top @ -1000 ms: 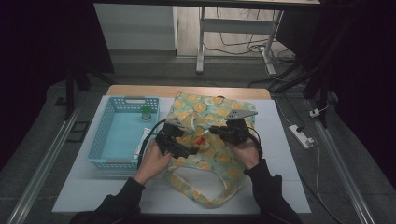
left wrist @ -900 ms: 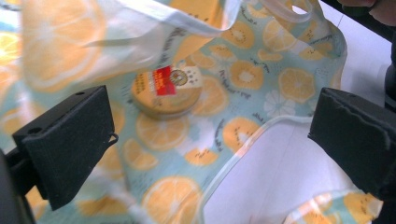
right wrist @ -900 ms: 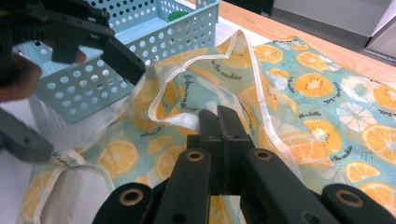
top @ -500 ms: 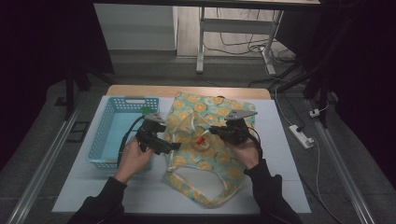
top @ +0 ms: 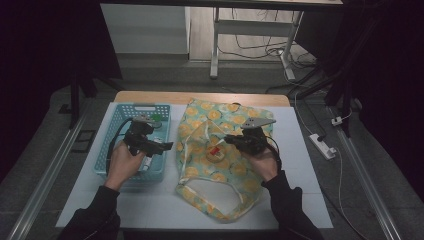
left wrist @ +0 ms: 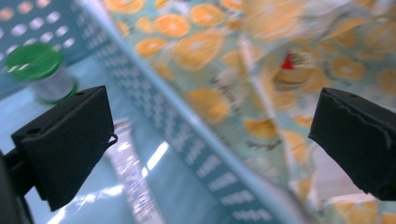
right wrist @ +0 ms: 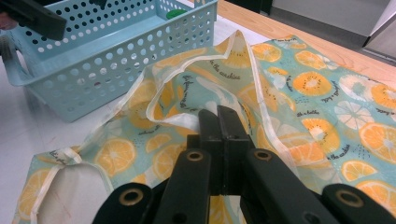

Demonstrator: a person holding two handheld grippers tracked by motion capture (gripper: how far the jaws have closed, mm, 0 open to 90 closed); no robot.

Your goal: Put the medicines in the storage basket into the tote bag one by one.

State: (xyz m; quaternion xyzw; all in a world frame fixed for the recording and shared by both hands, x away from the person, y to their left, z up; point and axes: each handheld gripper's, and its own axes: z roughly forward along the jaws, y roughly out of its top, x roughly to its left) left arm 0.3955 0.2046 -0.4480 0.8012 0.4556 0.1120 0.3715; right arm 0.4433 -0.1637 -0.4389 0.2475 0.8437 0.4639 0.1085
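The orange-print bag (top: 220, 150) lies flat on the white table top (top: 300, 200), its long axis running from 12 o'clock to 6 o'clock in the high view. Its open mouth with the pale handle loops points toward 6 o'clock, at the person's edge, and its closed end points toward 12 o'clock, near the bare wood strip (top: 200, 97) at the far edge. A small red item (top: 214, 150) sits on a raised fold near the bag's middle.

The right gripper (top: 231, 140) reaches in from 3 o'clock, and its jaws are pressed together on a lifted fold of the bag's cream-edged cloth; in the right gripper view (right wrist: 218, 122) the fabric rises in a peak just above the closed tips.

The left gripper (top: 165, 146) hovers over the blue basket (top: 112, 131), which stands just beside the bag at 9 o'clock. Its jaws are spread wide with nothing between them. In the left gripper view a green-capped bottle (left wrist: 39, 70) and a clear tube (left wrist: 133, 182) lie on the basket floor.

The room around is dark, with a grey floor, cables and a power strip (top: 322, 146) at 3 o'clock and a white table frame (top: 215, 45) at 12 o'clock.
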